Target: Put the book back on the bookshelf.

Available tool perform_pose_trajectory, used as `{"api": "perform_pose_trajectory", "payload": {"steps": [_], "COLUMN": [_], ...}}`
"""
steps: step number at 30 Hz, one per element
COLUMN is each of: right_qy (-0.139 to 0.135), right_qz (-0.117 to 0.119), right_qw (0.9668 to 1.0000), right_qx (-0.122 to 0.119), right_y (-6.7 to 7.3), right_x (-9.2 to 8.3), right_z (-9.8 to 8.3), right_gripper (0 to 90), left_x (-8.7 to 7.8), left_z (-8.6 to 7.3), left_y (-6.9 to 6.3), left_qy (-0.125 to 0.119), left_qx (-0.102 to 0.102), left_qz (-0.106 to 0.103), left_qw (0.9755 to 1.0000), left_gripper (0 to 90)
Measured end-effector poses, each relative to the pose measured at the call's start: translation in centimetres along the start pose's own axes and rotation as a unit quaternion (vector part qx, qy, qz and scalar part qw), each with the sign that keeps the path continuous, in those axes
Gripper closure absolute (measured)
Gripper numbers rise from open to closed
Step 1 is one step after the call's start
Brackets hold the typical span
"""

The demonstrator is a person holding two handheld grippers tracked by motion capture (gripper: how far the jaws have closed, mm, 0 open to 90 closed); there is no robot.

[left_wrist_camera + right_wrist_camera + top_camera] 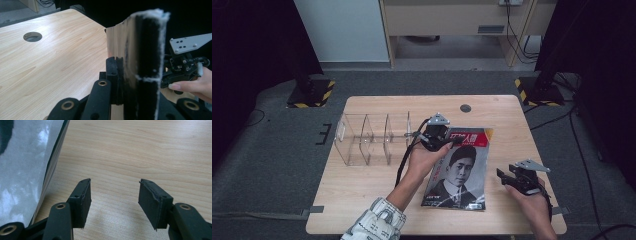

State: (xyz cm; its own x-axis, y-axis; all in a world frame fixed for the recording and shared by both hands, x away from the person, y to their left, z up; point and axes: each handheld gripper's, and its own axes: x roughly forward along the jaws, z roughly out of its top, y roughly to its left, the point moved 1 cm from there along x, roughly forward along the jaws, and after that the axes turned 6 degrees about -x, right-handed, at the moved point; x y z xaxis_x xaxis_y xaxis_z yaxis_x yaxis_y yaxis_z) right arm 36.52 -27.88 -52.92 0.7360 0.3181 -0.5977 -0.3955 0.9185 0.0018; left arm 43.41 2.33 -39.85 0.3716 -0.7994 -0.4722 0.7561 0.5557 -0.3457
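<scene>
Near the middle of the surface [362, 200] lies the magazine [459, 172], its long axis running away from the person, with a clear divided rack [372, 137] just to its left. Clamped on the magazine's far left corner is the left gripper [435, 137], jaws pinched together on the thin edge, which curls up between them in the left gripper view. Off the magazine's right edge sits the right gripper [507, 176], jaws apart and holding nothing, pointing toward that edge. Judging by this, the left hand leads any lift toward the rack; the right stands nearer the free side.
</scene>
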Motion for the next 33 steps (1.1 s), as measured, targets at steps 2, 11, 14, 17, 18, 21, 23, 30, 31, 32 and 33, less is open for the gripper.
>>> {"api": "perform_pose_trajectory", "payload": {"steps": [2, 11, 14, 17, 18, 21, 23, 30, 31, 32, 33], "right_qy": [0.0, -0.002, -0.002, -0.003, -0.002, -0.002, -0.002, -0.003, -0.003, -0.003, -0.003], "right_qz": [0.0, 0.001, 0.001, 0.001, 0.001, 0.001, 0.0, 0.0, 0.0, -0.001, -0.001], "right_qw": [1.0, 1.0, 1.0, 1.0, 1.0, 1.0, 1.0, 1.0, 1.0, 1.0, 1.0], "right_qx": [0.0, -0.001, -0.001, -0.001, 0.0, -0.001, 0.0, -0.002, -0.002, -0.001, -0.001], "right_y": [0.0, 0.1, 0.1, 0.1, 0.1, 0.2, 0.2, 0.1, 0.1, 0.1, 0.1], "right_x": [0.0, 0.0, 0.0, 0.0, 0.0, 0.0, 0.0, 0.0, 0.0, 0.0, 0.0], "right_z": [0.0, 0.0, 0.1, 0.1, 0.1, 0.1, 0.1, 0.1, 0.1, 0.1, 0.1], "right_gripper": [43.7, 43.6, 43.6, 43.6, 43.5, 43.5, 43.4, 43.4, 43.4, 43.4, 43.4], "left_x": [-0.4, -1.7, -2.3, -2.9, -3.1, -3.7, -4.1, -5.4, -5.6, -5.6, -6.0], "left_z": [0.0, 0.3, 0.4, 0.4, 0.5, 0.5, 0.6, 0.6, 0.7, 0.7, 0.7], "left_y": [-0.1, 0.3, 0.4, 0.5, 0.5, 0.6, 0.7, 0.9, 1.0, 1.0, 1.0], "left_qy": [-0.002, -0.01, -0.015, -0.018, -0.019, -0.023, -0.025, -0.033, -0.036, -0.036, -0.038], "left_qx": [0.002, 0.001, 0.001, 0.001, 0.002, 0.003, 0.003, 0.003, 0.002, 0.002, 0.001], "left_qz": [-0.001, -0.001, -0.004, -0.006, -0.005, -0.004, -0.003, -0.002, -0.003, -0.003, -0.003], "left_qw": [1.0, 1.0, 0.9999, 0.9998, 0.9998, 0.9997, 0.9997, 0.9994, 0.9994, 0.9994, 0.9993], "left_gripper": [86.6, 86.6, 86.6, 86.6, 86.6, 86.6, 86.6, 86.6, 86.6, 86.6, 86.6]}}
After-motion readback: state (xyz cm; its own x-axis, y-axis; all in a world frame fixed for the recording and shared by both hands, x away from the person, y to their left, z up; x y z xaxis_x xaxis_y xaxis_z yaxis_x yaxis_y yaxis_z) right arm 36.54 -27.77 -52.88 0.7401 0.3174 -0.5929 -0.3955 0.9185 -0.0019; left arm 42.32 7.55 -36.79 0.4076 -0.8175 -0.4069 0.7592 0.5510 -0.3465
